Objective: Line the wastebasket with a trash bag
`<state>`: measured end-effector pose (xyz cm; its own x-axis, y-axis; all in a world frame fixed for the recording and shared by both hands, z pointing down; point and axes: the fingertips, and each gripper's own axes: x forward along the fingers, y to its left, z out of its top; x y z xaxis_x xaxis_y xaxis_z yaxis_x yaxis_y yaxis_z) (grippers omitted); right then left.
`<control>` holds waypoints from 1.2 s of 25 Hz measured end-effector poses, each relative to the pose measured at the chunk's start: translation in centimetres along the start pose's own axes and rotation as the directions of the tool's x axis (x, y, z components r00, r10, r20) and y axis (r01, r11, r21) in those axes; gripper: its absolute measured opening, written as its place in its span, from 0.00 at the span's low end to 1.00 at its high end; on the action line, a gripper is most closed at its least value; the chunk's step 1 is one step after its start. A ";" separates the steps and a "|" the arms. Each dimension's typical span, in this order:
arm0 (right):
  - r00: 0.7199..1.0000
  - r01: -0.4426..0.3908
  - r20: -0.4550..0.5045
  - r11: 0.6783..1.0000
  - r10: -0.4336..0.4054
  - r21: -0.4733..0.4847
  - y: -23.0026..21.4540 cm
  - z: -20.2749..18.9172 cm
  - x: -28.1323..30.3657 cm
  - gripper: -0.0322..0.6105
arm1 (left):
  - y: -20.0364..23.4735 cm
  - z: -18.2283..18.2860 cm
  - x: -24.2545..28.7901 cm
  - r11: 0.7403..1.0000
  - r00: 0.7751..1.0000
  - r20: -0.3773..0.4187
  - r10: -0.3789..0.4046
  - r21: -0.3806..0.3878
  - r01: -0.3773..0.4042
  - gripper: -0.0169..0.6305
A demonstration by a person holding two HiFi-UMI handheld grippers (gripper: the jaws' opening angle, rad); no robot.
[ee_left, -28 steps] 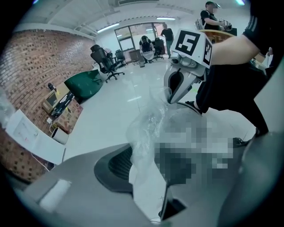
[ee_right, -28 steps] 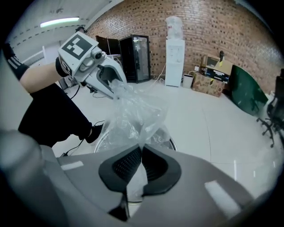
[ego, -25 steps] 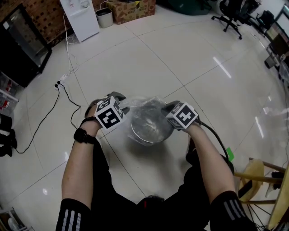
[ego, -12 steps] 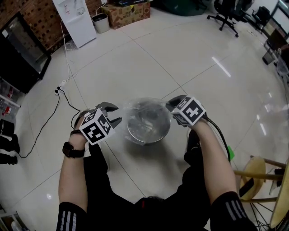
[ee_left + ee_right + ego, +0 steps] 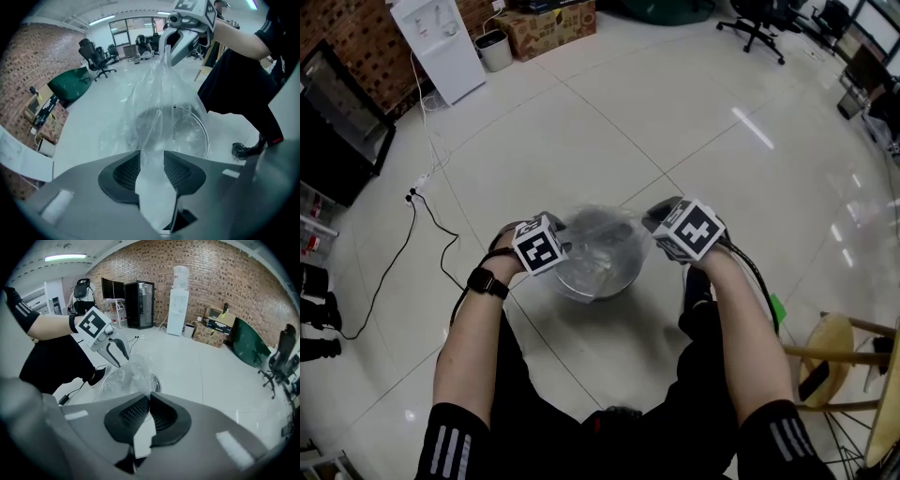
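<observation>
Bag going onto the bin: the round metal wastebasket point(image 5: 598, 277) sits centre frame on the tiled floor point(image 5: 694, 112).
Head view: the clear trash bag point(image 5: 602, 225) is draped over its mouth, left gripper point(image 5: 565, 244) at its left rim, right gripper point(image 5: 650, 218) at its right. Left gripper view: jaws apart, film running loose up between them. Right gripper view: jaws together, clamped on the bag's edge, basket just beyond.

Glossy white tile floor point(image 5: 609, 122), metal wastebasket point(image 5: 591, 286) standing on it, black cable point(image 5: 397, 251) at left, water dispenser point(image 5: 436, 47), cardboard box point(image 5: 546, 23) beyond.
</observation>
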<state>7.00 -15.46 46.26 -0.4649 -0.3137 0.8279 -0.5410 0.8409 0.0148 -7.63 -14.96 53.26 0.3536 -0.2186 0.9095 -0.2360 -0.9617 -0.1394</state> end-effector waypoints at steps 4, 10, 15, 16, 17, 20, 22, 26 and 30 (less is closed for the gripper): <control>0.999 -0.009 -0.034 1.000 0.010 0.012 -0.3 -1.5 0.7 0.06 | -1.1 1.4 3.9 0.997 0.997 -0.019 -0.072 0.005 0.072 0.26; 0.999 -0.014 -0.050 1.000 0.015 0.013 -0.5 -1.9 3.0 0.06 | -2.2 0.5 8.6 0.988 0.986 -0.070 -0.153 -0.004 0.153 0.26; 0.999 -0.007 -0.043 1.000 0.008 0.029 -0.8 -1.8 4.0 0.06 | -3.2 1.3 11.0 0.981 0.978 -0.080 -0.195 0.002 0.195 0.26; 0.999 -0.011 -0.039 1.000 0.012 0.026 -0.8 -1.5 4.1 0.06 | -3.3 1.5 11.4 0.979 0.977 -0.078 -0.201 0.007 0.202 0.26; 0.999 -0.018 -0.035 1.000 0.019 0.024 -0.7 -1.3 4.2 0.06 | -3.4 1.7 11.8 0.979 0.976 -0.078 -0.204 0.012 0.206 0.26; 0.999 -0.035 -0.022 0.999 0.036 0.035 -0.5 -1.4 4.4 0.06 | -3.8 2.3 13.2 0.978 0.976 -0.073 -0.208 0.018 0.209 0.26; 0.999 -0.043 -0.031 0.998 0.045 0.049 -0.6 -2.2 5.0 0.06 | -4.0 2.6 14.2 0.976 0.975 -0.058 -0.215 0.017 0.216 0.26; 0.995 -0.100 -0.016 0.989 0.102 0.110 -0.4 -4.1 6.7 0.07 | -4.9 2.0 16.2 0.970 0.969 -0.058 -0.241 0.017 0.242 0.26; 0.994 -0.099 -0.026 0.980 0.105 0.174 -1.3 -6.2 7.9 0.07 | -5.5 2.0 18.3 0.965 0.963 -0.076 -0.257 0.023 0.260 0.27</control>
<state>8.34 -16.26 56.24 -0.5009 -0.2123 0.8391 -0.6061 0.7781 -0.1650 1.92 -13.98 69.91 0.3325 0.0496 0.9418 -0.1150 -0.9890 0.0927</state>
